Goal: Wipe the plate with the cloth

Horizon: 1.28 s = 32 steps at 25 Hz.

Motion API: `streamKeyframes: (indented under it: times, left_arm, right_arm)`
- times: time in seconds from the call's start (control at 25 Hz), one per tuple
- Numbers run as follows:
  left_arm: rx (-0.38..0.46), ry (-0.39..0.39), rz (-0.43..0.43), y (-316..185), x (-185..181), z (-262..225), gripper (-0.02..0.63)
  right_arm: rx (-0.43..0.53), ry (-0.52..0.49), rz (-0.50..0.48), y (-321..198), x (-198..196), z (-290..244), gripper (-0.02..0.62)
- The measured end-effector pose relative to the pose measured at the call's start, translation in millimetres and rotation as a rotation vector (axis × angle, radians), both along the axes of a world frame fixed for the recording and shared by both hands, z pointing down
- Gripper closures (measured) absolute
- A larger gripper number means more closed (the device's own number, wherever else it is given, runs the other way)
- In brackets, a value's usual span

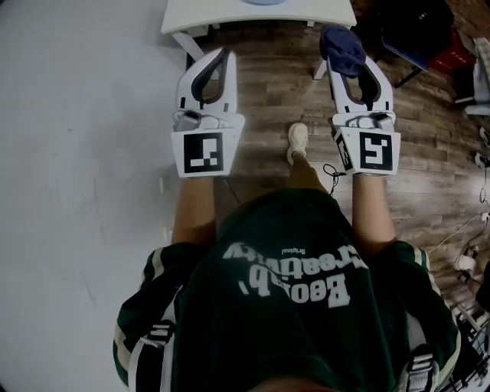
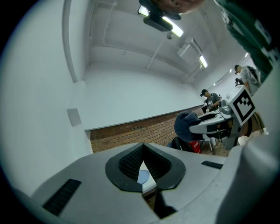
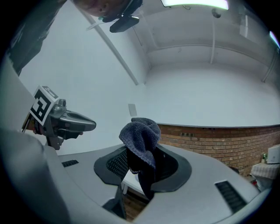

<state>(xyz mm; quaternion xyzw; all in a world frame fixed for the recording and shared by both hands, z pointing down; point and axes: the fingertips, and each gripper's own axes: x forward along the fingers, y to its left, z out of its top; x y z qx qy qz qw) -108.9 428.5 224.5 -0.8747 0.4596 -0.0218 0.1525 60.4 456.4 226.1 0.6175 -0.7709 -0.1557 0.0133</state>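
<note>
One cloth in R tongs, L tongs closed

A white desk is seen at the top of the head view, set on a wood-plank floor. The left side is filled by what seems to be a white wall. A white shoe is planted on the planks just below the desk. A dark green shirt with white lettering is worn by the person. A band of brick is shown low on the far wall in the right gripper view.
</note>
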Motion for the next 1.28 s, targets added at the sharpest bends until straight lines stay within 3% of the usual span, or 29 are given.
streamKeyframes:
  times: [0.68, 1.28]
  left_arm:
    - [-0.021, 0.006, -0.076, -237.1, 90.1, -14.7, 0.603]
    - [-0.023, -0.013, -0.129, -308.6, 116.5, -11.2, 0.603]
  right_arm:
    - [-0.007, 0.012, -0.075, -248.3, 94.9, -23.4, 0.468]
    - [-0.015, 0.011, -0.116, -325.8, 124.3, -21.0, 0.468]
